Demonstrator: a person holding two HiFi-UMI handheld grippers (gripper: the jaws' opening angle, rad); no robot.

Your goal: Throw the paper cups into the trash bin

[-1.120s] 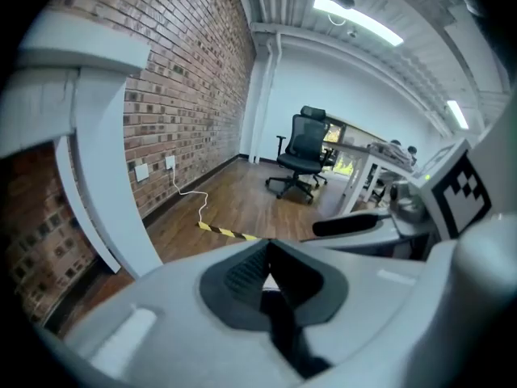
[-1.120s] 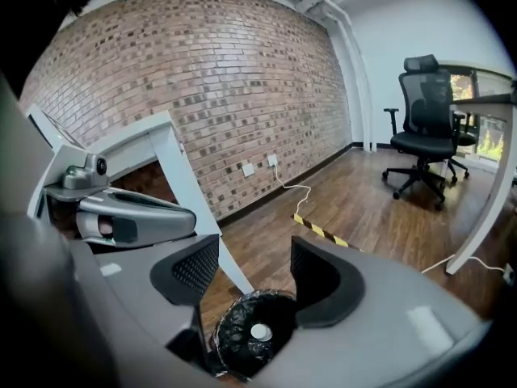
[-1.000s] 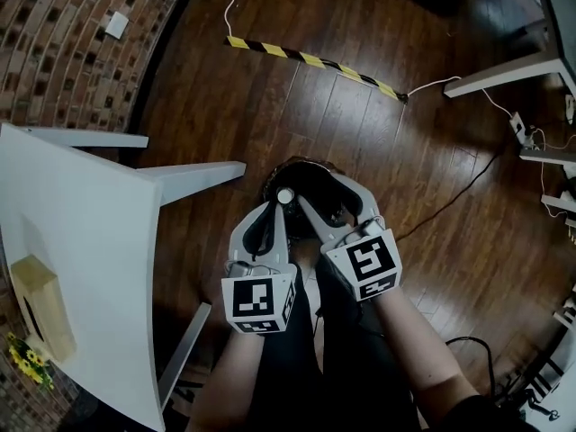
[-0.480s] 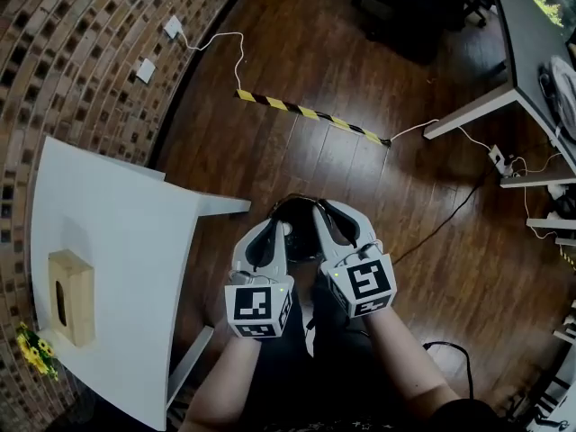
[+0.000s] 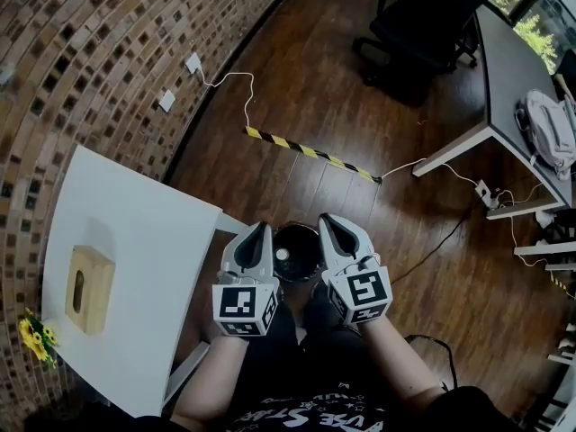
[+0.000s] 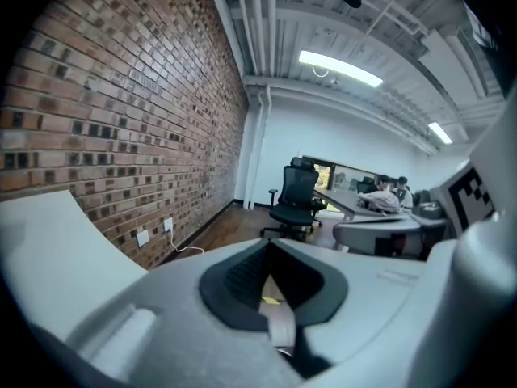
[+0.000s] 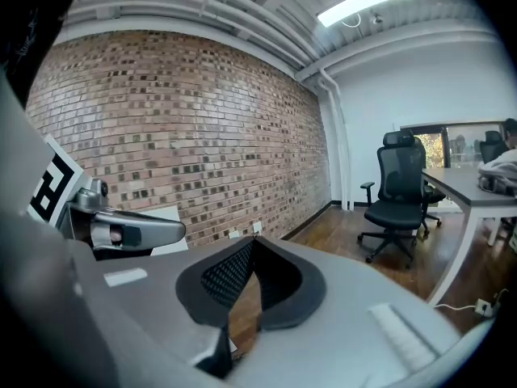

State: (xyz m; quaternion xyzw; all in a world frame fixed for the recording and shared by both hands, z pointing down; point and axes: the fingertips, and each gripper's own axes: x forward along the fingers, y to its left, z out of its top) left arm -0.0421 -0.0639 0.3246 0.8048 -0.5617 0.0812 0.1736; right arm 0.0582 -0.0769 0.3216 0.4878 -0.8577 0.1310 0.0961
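The left gripper and right gripper have risen and pulled back, both with jaws pressed together on nothing; the right one's closed a moment ago, so the drop looks done. Just below, between their tips, the dark trash bin holds a small white paper cup, seen rim-on. Beyond lies striped tape.

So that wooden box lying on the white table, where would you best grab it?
Probably across its narrow width, on the two long side walls, coming straight down from above. The wooden box lies flat on the white table with its slotted top facing up, and nothing stands against its long, parallel sides.
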